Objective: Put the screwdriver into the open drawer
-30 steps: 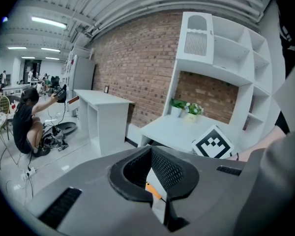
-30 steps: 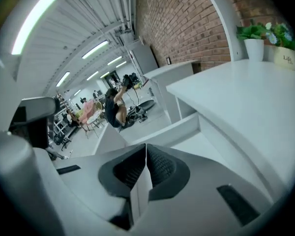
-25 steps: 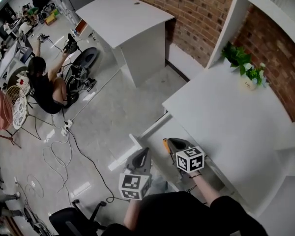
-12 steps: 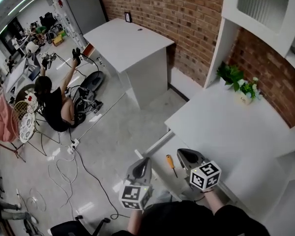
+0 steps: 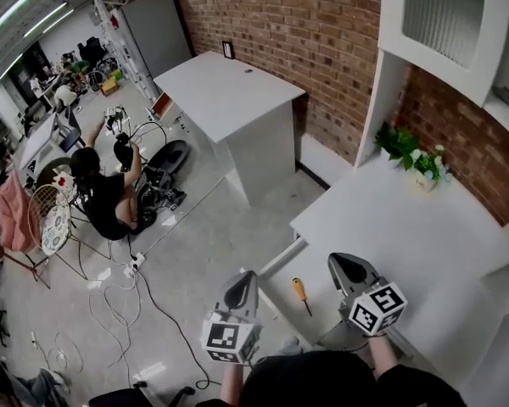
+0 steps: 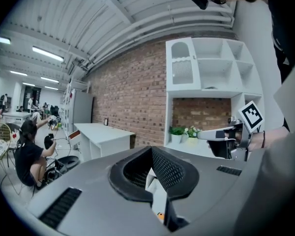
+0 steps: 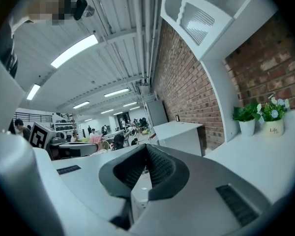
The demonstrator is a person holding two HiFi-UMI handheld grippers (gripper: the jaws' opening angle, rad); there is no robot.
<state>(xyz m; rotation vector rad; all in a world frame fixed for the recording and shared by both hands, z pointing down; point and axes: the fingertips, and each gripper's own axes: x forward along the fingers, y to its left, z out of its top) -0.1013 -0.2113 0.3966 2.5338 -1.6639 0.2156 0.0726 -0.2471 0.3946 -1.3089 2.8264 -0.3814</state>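
The screwdriver [image 5: 300, 293], with an orange handle and a dark shaft, lies loose inside the open white drawer [image 5: 276, 271] that juts from under the white desk [image 5: 390, 227]. My left gripper [image 5: 242, 288] hangs to the left of the drawer, shut and empty. My right gripper [image 5: 348, 270] is raised over the desk's near edge, to the right of the screwdriver, also shut and empty. Through the left gripper view's jaw gap a bit of the orange handle [image 6: 160, 215] shows below. The right gripper [image 6: 221, 134] shows in that view too.
Potted plants [image 5: 411, 155] stand at the back of the desk under a white wall shelf [image 5: 441, 15]. Another white table [image 5: 229, 87] stands against the brick wall. A person [image 5: 106, 197] sits on the floor at left among cables [image 5: 119, 287].
Both grippers have risen away from the drawer, the right one more. The screwdriver stays lying in the drawer. The head view has tilted upward.
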